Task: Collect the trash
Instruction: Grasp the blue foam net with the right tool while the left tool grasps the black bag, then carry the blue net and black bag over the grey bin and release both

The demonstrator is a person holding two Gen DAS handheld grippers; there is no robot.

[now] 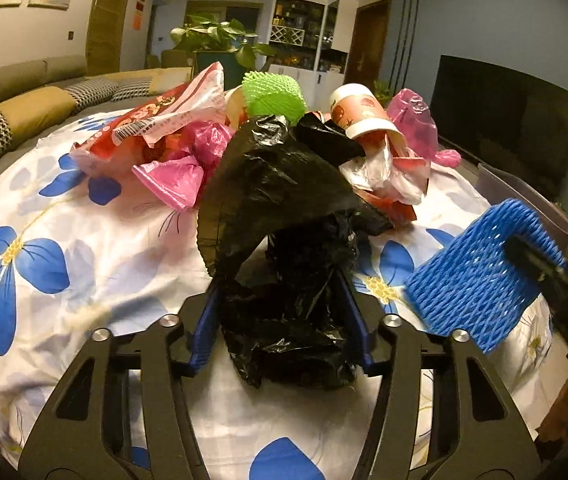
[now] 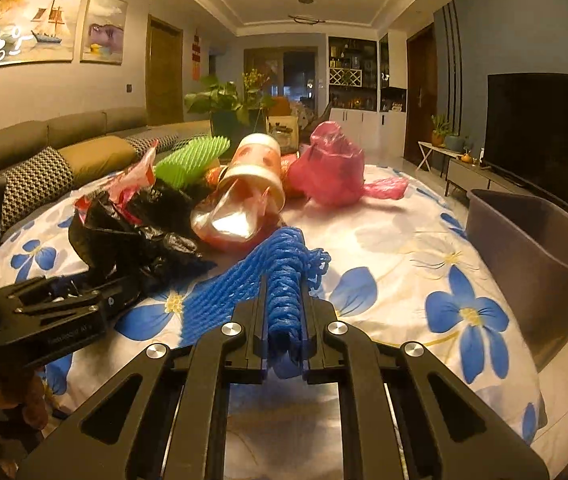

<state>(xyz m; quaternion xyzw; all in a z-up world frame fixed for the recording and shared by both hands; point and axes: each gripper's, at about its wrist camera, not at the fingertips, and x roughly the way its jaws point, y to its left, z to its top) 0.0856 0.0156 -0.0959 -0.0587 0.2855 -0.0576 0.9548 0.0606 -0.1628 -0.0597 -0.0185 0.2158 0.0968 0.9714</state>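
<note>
A crumpled black plastic bag (image 1: 284,200) lies at the near edge of a trash heap on the flowered cloth (image 1: 63,220). My left gripper (image 1: 279,280) has its blue pads (image 1: 205,320) against both sides of the bag's lower part. The right wrist view shows this gripper (image 2: 123,284) at the left, with the bag (image 2: 123,232) at its tips. My right gripper (image 2: 284,292) is shut on a blue foam net (image 2: 279,264), which is squeezed flat between its fingers and held just above the cloth. In the left wrist view the net (image 1: 472,276) hangs at the right.
The heap holds a tipped paper cup (image 2: 255,164), a green foam net (image 2: 191,156), pink bags (image 2: 332,168) and a red wrapper (image 1: 155,120). A grey bin (image 2: 532,240) stands at the table's right edge. A sofa runs along the left and a TV stands at the right.
</note>
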